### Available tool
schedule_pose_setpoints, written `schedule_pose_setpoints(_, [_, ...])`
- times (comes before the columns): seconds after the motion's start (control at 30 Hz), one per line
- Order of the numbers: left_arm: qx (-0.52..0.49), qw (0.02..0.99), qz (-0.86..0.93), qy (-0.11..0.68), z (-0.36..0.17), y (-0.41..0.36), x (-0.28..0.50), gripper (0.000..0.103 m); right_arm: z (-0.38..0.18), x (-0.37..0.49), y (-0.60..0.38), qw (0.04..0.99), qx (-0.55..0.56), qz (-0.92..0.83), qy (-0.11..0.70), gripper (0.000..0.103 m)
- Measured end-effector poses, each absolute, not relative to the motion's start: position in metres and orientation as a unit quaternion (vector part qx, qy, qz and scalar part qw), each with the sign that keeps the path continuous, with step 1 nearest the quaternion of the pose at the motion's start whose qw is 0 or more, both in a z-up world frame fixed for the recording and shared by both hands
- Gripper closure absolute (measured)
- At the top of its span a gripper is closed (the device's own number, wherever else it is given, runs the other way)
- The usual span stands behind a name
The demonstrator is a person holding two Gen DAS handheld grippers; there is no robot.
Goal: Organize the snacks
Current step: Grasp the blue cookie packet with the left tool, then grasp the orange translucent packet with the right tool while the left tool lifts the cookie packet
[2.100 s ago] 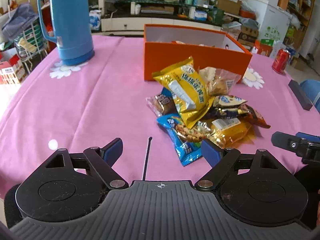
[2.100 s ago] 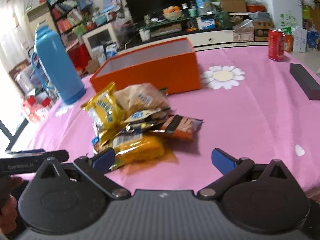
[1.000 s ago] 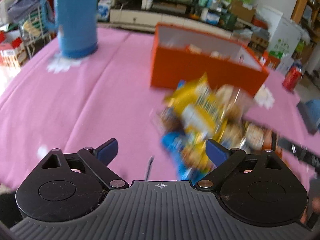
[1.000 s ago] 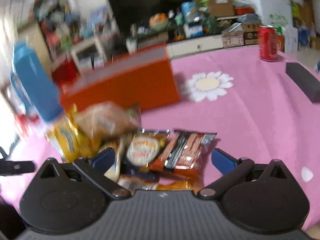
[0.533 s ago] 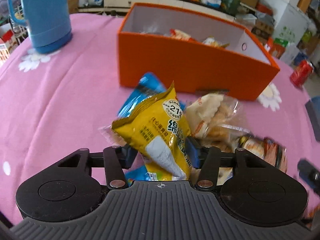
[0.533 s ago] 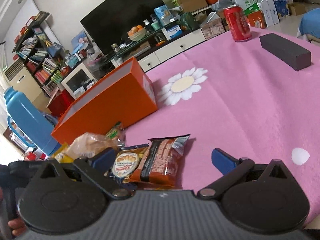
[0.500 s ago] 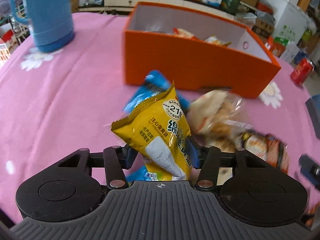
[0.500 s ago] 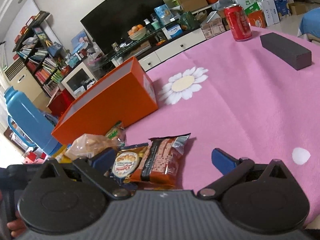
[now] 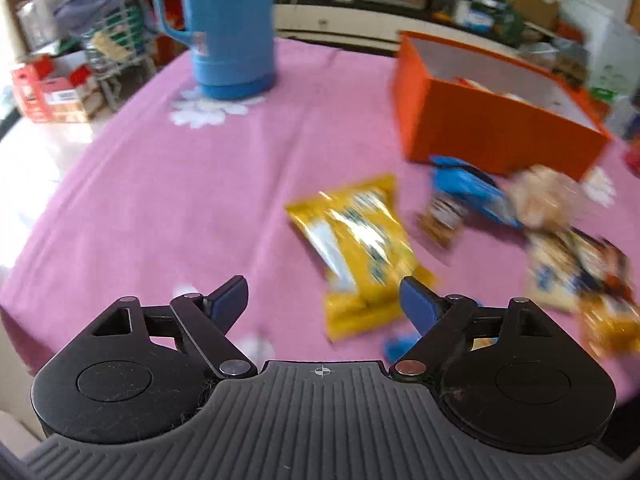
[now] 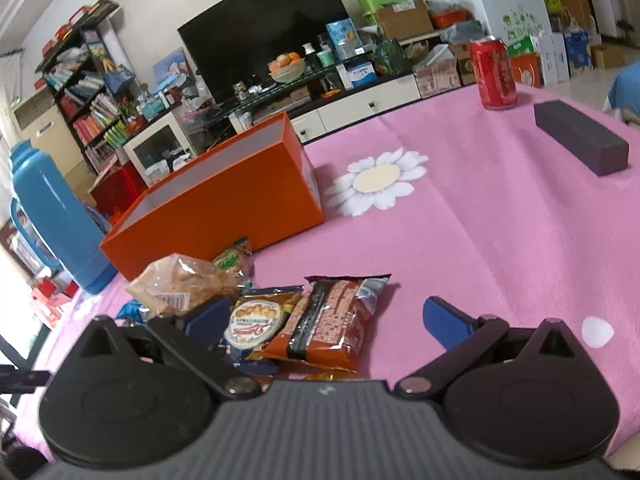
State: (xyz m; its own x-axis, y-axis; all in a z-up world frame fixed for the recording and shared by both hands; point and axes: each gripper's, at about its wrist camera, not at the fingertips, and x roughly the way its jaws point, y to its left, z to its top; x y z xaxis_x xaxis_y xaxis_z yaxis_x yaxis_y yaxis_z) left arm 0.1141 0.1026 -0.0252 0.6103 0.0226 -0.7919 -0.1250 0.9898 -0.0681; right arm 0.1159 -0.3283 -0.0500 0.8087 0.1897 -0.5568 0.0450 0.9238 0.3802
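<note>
Cluttered living room behind: black TV, bookshelf, stacked cartons. Pink flowered cloth over the table.

Left gripper: jaws spread wide, just been opening, nothing pinched. Yellow snack bag flat on the cloth in front, lower corner reaching between the blue fingertips, near the right-hand one; contact there hard to call, left view smeared by motion blur. Bag clear of the rest of the pile, off to its left.

Orange box open-topped, far right of the left view, some packets visible inside, kind unreadable. Blue packet just in front of the box, small brown packet beside it, clear bag of pale crackers to the right. More blurred packets further right and nearer the camera.

Blue thermos upright on the far left of the table, well apart from the snacks.

Right gripper: jaws spread wide, nothing pinched. Hovering low over the near end of the pile. Red-brown packet and round-label packet lying between the fingertips, untouched as far as visible. Cracker bag just beyond the left fingertip.

Red soda can upright at the far edge of the table, dark block lying near it, both well apart from the snacks.
</note>
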Motion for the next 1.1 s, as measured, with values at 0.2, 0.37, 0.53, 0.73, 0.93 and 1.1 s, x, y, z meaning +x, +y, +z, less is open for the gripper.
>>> schedule_pose_setpoints(0.2, [0.117, 0.899, -0.142, 0.397, -0.028, 0.035, 0.084, 0.037, -0.047, 0.111, -0.328, 0.929, 0.191, 0.033, 0.315, 0.001])
schedule_pose_setpoints(0.37, [0.255, 0.838, -0.271, 0.399, -0.048, 0.019, 0.096, 0.037, -0.039, 0.091, -0.331, 0.927, 0.186, 0.049, 0.323, 0.001])
schedule_pose_setpoints(0.53, [0.301, 0.775, -0.349, 0.432, -0.070, 0.017, 0.110, 0.048, -0.039, 0.084, -0.333, 0.921, 0.193, 0.053, 0.333, 0.001])
schedule_pose_setpoints(0.73, [0.207, 0.803, -0.290, 0.478, -0.071, 0.030, 0.137, 0.083, -0.043, 0.091, -0.331, 0.915, 0.188, 0.053, 0.351, 0.001])
schedule_pose_setpoints(0.93, [0.072, 0.854, -0.102, 0.505, -0.072, 0.038, 0.133, 0.083, -0.033, 0.097, -0.312, 0.912, 0.114, 0.106, 0.379, 0.001])
schedule_pose_setpoints(1.1, [0.016, 0.870, -0.025, 0.492, -0.075, 0.032, 0.121, 0.079, -0.031, 0.098, -0.275, 0.904, -0.015, 0.121, 0.409, 0.001])
